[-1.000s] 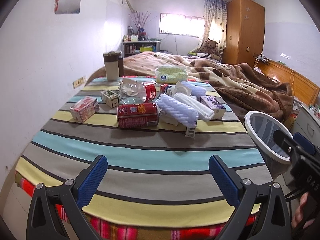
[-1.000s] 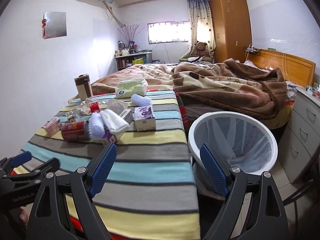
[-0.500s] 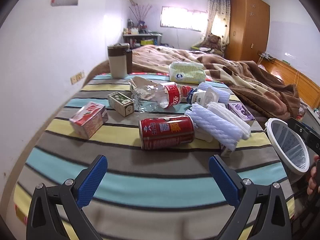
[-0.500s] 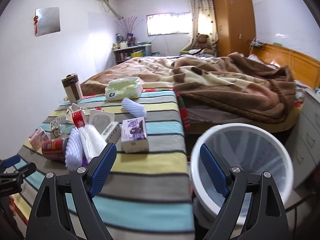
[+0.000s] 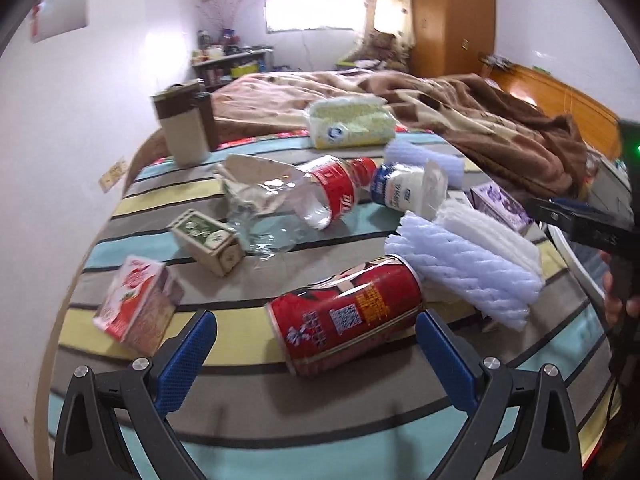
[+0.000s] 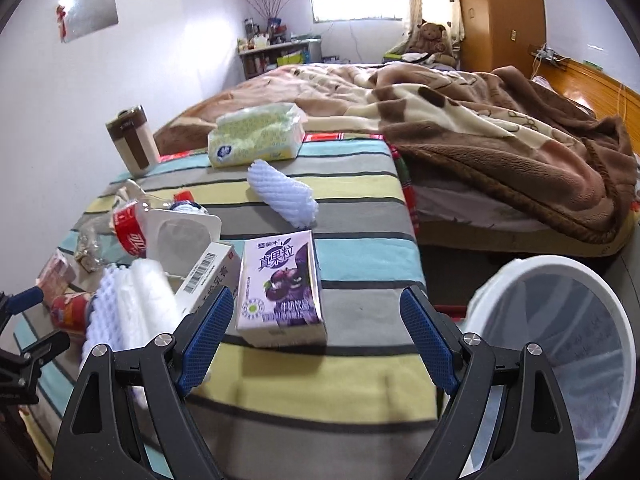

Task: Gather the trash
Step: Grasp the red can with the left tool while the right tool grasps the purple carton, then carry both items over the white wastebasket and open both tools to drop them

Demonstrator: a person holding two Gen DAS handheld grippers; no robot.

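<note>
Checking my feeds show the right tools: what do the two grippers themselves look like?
Both match. The left gripper and right gripper each have two black angular frame arms with silver screw heads, tipped with blue textured pads. Seen from the left camera, the right gripper's body is black, with faint lettering and a green light above. No sleeves show.

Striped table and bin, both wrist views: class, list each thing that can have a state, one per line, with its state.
left hand-held gripper: open, empty, low before the can
right hand-held gripper: open, empty, facing the purple carton
red can: lying on its side
plastic bottle: crushed, lying down
purple drink carton: lying flat
red drink carton: tipped over
trash bin: lined; no trash visible inside
tissue pack: open on top
brown mug: upright
</note>
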